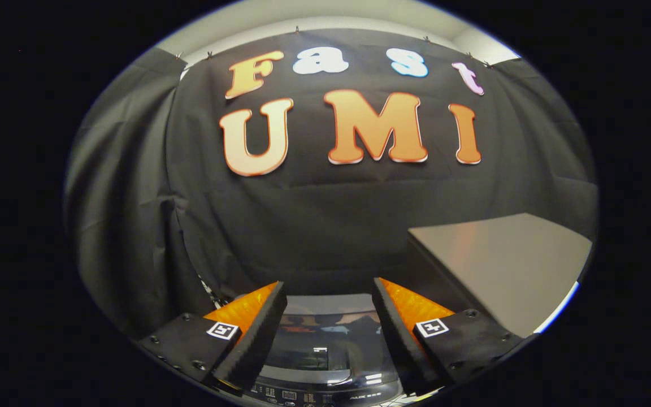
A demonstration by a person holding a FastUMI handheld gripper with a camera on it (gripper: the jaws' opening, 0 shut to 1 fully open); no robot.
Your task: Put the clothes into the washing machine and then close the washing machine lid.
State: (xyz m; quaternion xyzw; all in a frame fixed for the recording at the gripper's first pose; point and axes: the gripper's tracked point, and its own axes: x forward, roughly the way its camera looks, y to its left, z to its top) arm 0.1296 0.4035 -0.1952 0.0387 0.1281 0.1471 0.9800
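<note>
My gripper (329, 291) hovers above the washing machine (325, 353), its two fingers spread wide with nothing between them. Below and between the fingers lies the machine's dark glossy lid (325, 339), flat and shut, with a strip of buttons and a display (303, 395) along its near edge. The lid's glass mirrors the booth wall. I see no clothes from this angle.
A grey tabletop (500, 265) stands to the right of the machine, level with or slightly above the fingers. Black cloth forms the wall (314, 215) straight ahead and on the left, close behind the machine.
</note>
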